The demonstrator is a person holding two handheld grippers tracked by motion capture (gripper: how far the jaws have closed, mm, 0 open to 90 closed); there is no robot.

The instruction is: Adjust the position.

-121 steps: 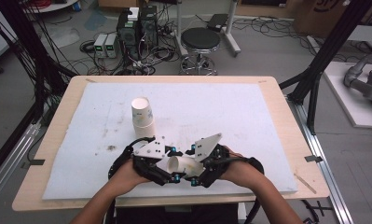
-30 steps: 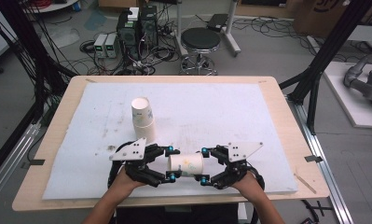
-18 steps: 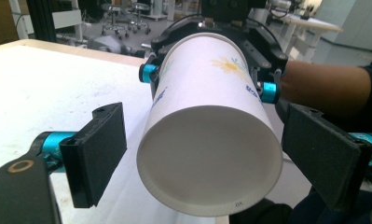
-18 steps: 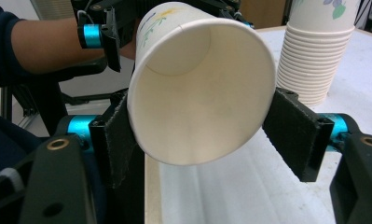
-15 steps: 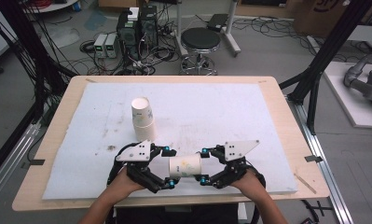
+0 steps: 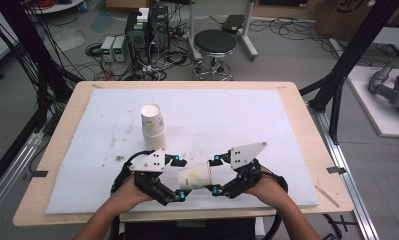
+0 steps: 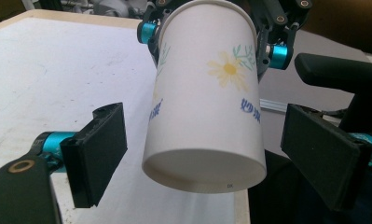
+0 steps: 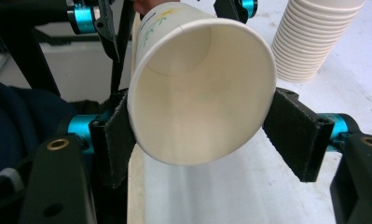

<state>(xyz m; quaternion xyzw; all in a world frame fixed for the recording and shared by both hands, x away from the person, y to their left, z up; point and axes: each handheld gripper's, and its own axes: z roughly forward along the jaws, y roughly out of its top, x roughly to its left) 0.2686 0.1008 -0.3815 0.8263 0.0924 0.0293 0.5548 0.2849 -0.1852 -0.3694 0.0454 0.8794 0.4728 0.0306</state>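
A white paper cup (image 6: 194, 176) with a daisy print lies on its side in the air over the front of the white board (image 6: 237, 120). My right gripper (image 6: 215, 175) is shut on it near the rim, its pads (image 8: 295, 135) pressing both sides of the cup (image 8: 197, 107), whose mouth faces that camera. My left gripper (image 6: 179, 179) faces it from the left. Its jaws have just been opening, and the cup's base (image 7: 204, 170) now hangs between the open pads (image 7: 99, 154), touching neither. A tall stack of paper cups (image 6: 153, 125) stands upright behind the grippers.
The board covers most of the wooden table (image 6: 297, 107), whose front edge runs just below my hands. The cup stack (image 8: 314, 37) rises close on the right in the right gripper view. A stool (image 6: 215, 45) and computer cases (image 6: 147, 27) stand beyond the table.
The left jaws, closed on the cup's base a second ago, have spread apart and let go. The right gripper has risen slightly with the cup still in it.
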